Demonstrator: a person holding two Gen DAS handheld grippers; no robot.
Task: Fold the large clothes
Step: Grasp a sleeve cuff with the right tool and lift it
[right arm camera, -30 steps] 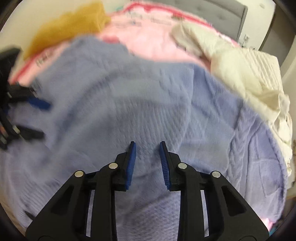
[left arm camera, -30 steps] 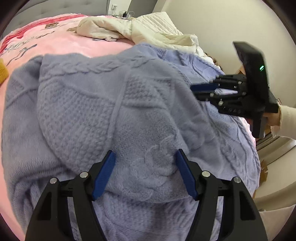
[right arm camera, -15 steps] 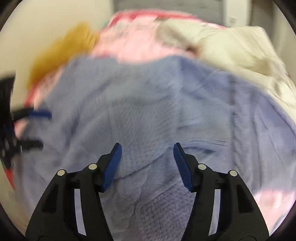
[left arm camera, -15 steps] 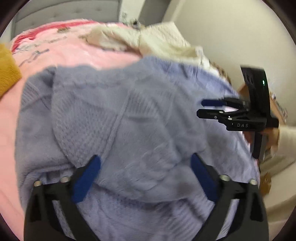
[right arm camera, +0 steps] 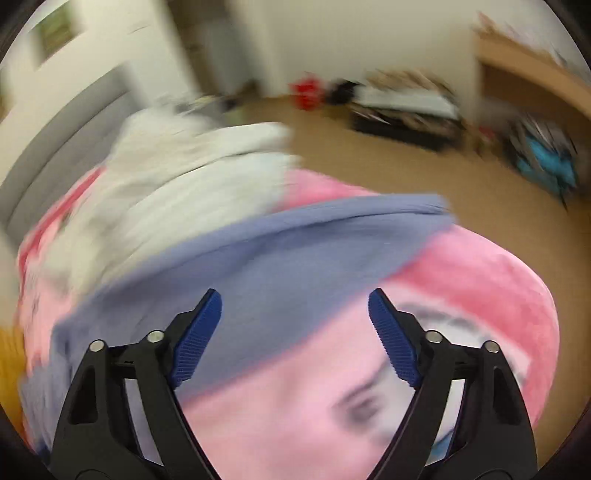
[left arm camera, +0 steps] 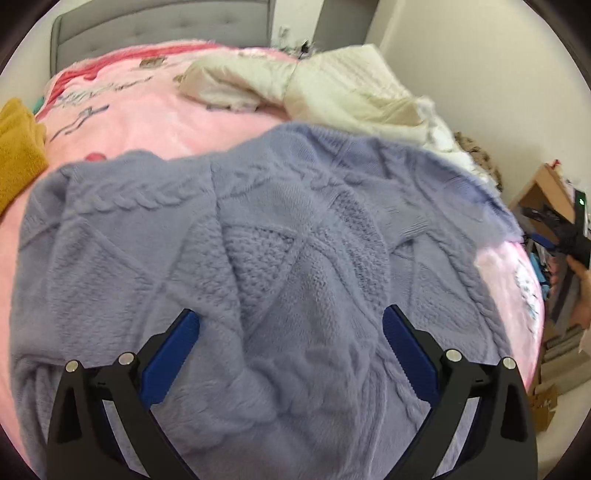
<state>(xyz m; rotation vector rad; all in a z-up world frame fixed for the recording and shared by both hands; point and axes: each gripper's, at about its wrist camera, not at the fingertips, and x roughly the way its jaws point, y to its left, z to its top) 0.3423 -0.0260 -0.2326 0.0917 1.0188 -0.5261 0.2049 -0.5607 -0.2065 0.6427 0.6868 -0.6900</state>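
The sweater (left arm camera: 288,258) is soft lavender knit with raised cable and moss patterns, fuzzy and matt. Under it the blanket (left arm camera: 155,122) is pink plush fleece. At 12 o'clock the headboard (left arm camera: 166,26) is grey tufted cloth. The comforter (left arm camera: 343,85) is cream quilted fabric. The fingers (left arm camera: 170,354) carry ribbed blue matt pads on black plastic.

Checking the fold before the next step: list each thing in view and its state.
Lavender sweater: spread on the bed, partly folded over itself, ungripped.
Left gripper: open, nothing between the pads.
Right gripper: open, empty, jaws just opening.
Cream quilt: crumpled.
Mustard garment: bunched at bed edge.
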